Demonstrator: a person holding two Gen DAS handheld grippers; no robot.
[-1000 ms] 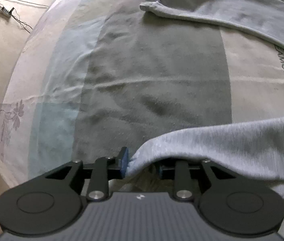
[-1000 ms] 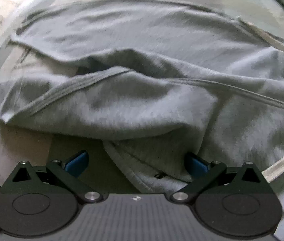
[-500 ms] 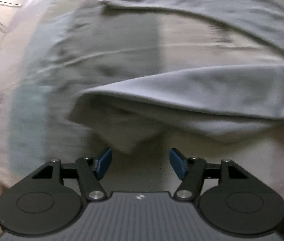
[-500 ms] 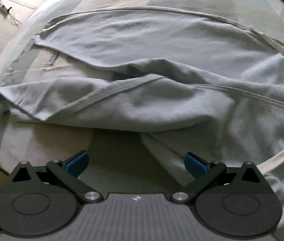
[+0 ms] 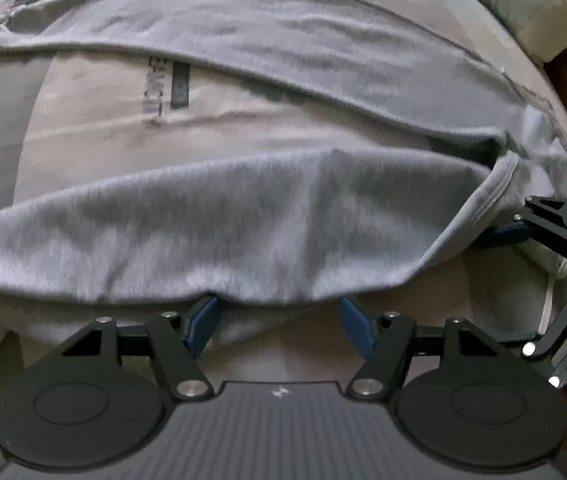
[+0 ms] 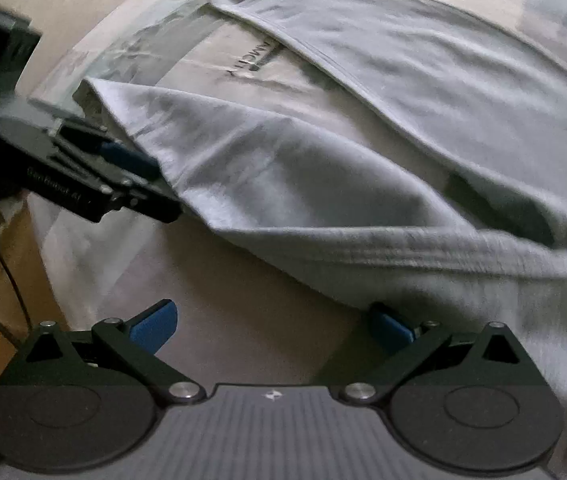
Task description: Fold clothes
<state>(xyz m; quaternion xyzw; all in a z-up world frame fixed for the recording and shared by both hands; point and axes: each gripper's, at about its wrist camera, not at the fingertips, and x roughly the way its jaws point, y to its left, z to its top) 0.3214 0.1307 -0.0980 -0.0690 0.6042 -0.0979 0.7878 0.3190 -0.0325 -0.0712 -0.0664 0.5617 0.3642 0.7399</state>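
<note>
We saw the grey sweatpants (image 5: 243, 216) spread on the bed (image 5: 95, 128), their near fold lying just ahead of our left gripper (image 5: 279, 322) and right gripper (image 6: 271, 326); both jaws stood wide, grasping nothing.

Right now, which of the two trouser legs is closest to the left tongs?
The near trouser leg, draped just ahead of the open left tongs; the far trouser leg lies flat beyond the printed lettering.

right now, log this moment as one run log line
task: fold clothes | left claw: open, at near trouser leg edge | right claw: open, same leg | far leg flat on bed sheet
</note>
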